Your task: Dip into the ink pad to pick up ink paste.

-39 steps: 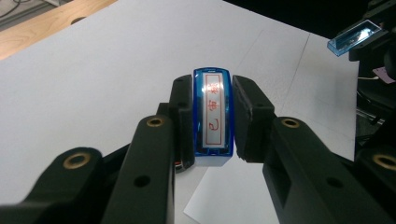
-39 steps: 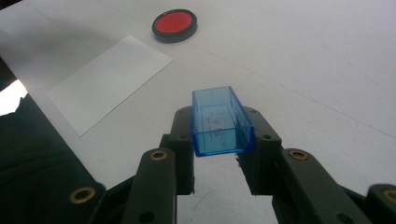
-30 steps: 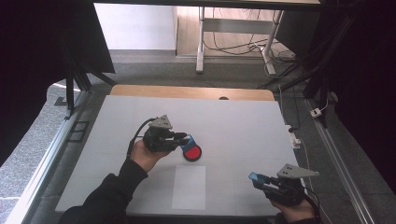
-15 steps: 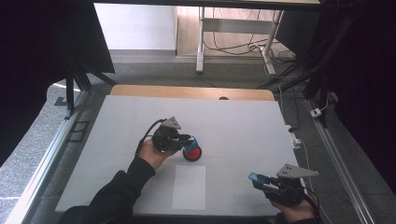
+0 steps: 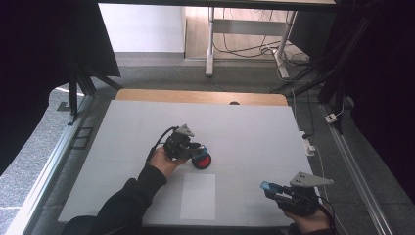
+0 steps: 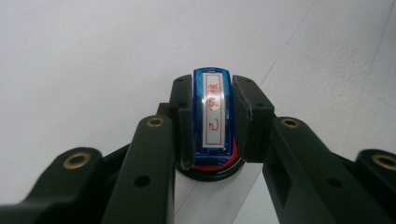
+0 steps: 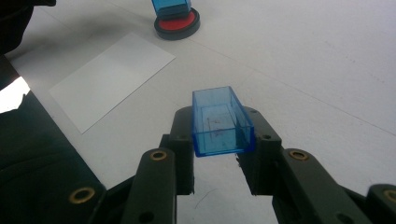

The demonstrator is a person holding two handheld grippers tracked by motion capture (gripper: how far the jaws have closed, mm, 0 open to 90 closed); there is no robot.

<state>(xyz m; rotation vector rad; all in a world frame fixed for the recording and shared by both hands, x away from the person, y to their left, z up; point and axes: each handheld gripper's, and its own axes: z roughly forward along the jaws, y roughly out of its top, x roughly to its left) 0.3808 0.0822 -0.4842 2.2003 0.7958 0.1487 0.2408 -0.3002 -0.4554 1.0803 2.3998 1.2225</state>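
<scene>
In the left gripper view my left gripper is shut on a blue stamp with a white label in red print. The stamp stands with its lower end on a round red ink pad in a black case. From the high view the left gripper sits just left of that ink pad. My right gripper is shut on a clear blue rectangular cap, hollow side up. It hovers at the table's near right corner. In the right gripper view the ink pad lies far off with the stamp on it.
A white sheet of paper lies flat near the front edge, between the two hands, and is seen again at left. The pale grey table mat ends at a wooden strip at the back. Metal rails run along both sides.
The left hand has moved right and down, and the stamp now rests on the ink pad. The right hand and its cap have stayed put.
</scene>
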